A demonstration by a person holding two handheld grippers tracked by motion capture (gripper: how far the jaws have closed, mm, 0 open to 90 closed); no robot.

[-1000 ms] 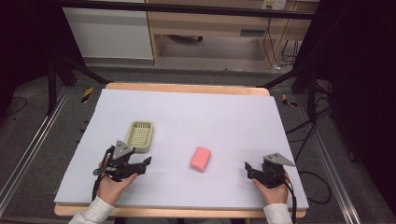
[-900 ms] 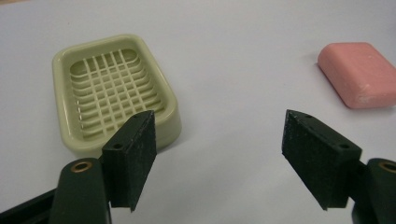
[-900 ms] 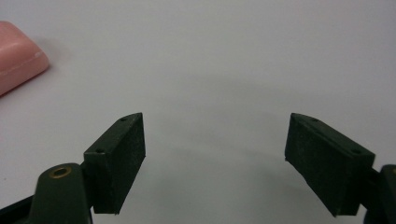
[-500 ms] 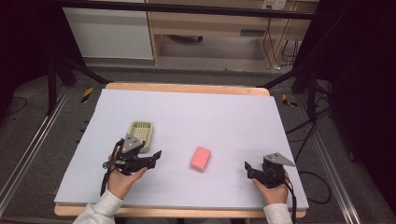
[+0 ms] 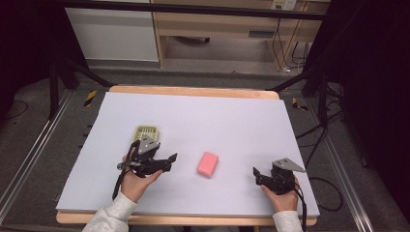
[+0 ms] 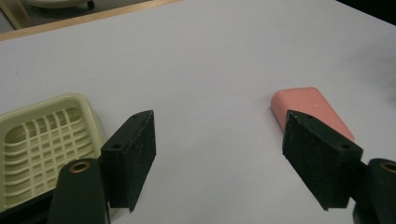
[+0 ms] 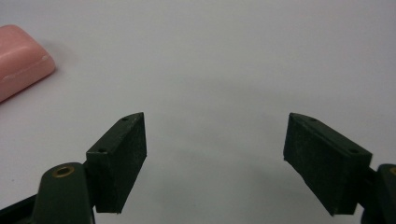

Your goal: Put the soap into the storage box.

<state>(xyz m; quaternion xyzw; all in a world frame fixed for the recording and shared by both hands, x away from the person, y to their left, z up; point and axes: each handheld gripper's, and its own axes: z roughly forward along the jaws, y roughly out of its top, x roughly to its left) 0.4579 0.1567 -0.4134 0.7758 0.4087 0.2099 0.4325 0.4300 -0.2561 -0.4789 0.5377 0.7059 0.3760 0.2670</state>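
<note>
one pink soap [image 5: 208, 164], one soap dish [image 5: 146, 132], two empty grippers.

My pink soap bar [image 5: 208, 164], a rounded rectangular block, lies flat on the white table [image 5: 232, 121] near the centre, toward the near edge. My pale yellow-green soap dish [image 5: 146, 132], with a slatted grid floor, sits upright and empty to its left, well apart.

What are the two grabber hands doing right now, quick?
Left gripper: open, holding nothing, between the yellow tray and pink soap.
Right gripper: open, holding nothing.
</note>
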